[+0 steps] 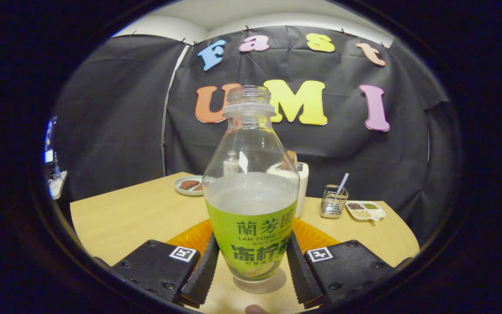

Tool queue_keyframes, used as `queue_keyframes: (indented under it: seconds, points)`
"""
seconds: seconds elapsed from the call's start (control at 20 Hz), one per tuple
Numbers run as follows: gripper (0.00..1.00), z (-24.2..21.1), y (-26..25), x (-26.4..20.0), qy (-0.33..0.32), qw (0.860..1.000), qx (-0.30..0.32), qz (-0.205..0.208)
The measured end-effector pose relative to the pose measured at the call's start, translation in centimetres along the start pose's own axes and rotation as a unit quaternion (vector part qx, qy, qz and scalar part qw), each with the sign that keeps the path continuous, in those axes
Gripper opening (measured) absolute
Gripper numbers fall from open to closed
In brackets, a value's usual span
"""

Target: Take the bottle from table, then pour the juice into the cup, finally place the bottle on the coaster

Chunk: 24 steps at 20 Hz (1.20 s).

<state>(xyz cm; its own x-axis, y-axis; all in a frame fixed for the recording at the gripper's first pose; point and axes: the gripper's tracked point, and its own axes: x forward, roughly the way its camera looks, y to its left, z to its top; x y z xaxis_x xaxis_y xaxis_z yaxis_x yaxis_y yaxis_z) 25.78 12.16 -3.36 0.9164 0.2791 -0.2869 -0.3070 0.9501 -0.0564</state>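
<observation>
Bottle (251, 205) stands uncapped on the surface (137, 213), at 12 o'clock from the hand-held gripper (251, 270), whose fingers press its labelled belly on both sides. Half full, likely smooth and slightly squashy; grip low, keep upright.

Upright uncapped clear bottle (251, 192), green label, part-full, between the jaws, before an orange coaster (190, 237).

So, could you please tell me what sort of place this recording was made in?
Probably a staged recording booth, not a real kitchen: black cloth hangs as the wall behind a wooden table set with small dishes of food. The gripper is shut on a bottle.
</observation>
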Motion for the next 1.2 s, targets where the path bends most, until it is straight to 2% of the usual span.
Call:
queue_keyframes:
  seconds: [0.5,1.0,1.05,1.1,1.2]
  points:
    - [0.8,-6.1,-2.5,3.3,0.039,0.999,0.025,-0.004]
    - [0.85,-7.7,-3.8,4.4,0.035,0.999,0.032,-0.011]
    - [0.87,-7.7,-3.8,4.3,0.035,0.999,0.031,-0.011]
    - [0.95,-7.8,-3.8,4.3,0.036,0.999,0.031,-0.013]
    - [0.99,-7.6,-3.7,4.1,0.035,0.999,0.034,-0.014]
